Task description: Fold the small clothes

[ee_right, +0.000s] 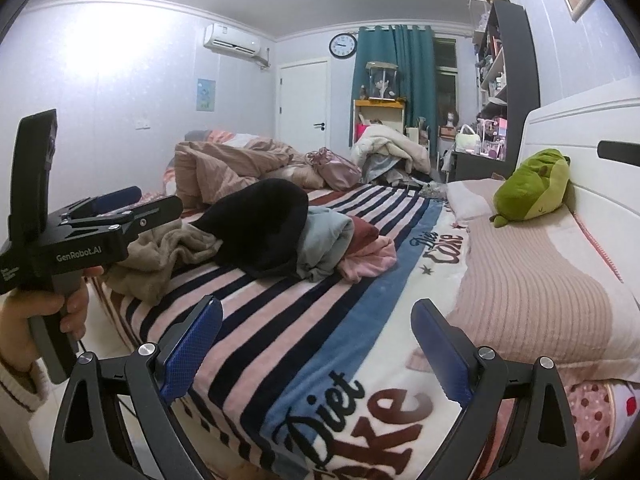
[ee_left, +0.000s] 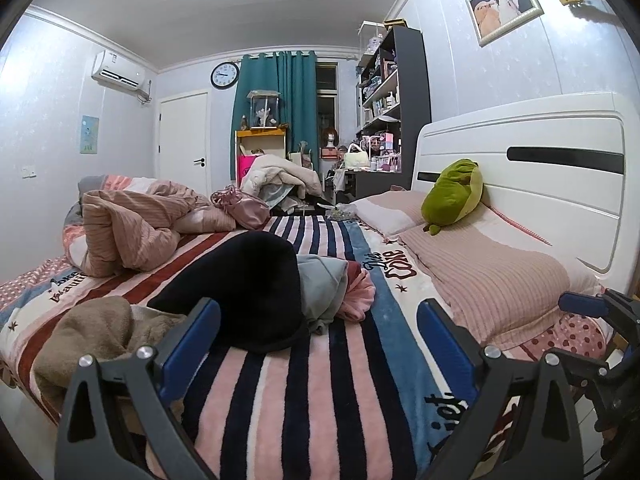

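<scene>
I'm looking across a bed covered by a striped blanket (ee_right: 304, 320) — pink, navy and white bands with a blue stripe and "Diet Coke" lettering — in a pale-walled bedroom with a teal curtain (ee_left: 280, 108), a wall clock (ee_left: 225, 75), an air conditioner (ee_left: 119, 71) and a dark shelf unit (ee_left: 394, 108) at the far end. A white headboard (ee_left: 532, 168) runs along the right, with ribbed pink pillows (ee_right: 532, 280) and a green plush toy (ee_right: 532, 186) against it. The small clothes sit in a heap (ee_right: 280, 236) mid-blanket: a black garment (ee_left: 248, 288) on top, a grey-blue one (ee_left: 324, 292) and a pink one (ee_right: 366, 258) beside it, a tan fleece piece (ee_left: 92, 332) at the near left edge. A rumpled pink duvet (ee_left: 132, 228) and a shiny pink bag (ee_left: 242, 206) lie beyond. My left gripper (ee_left: 318, 344) and right gripper (ee_right: 316, 344) both hover short of the heap — fingers spread wide, nothing between them. The left hand (ee_right: 44, 316) shows on its handle.
</scene>
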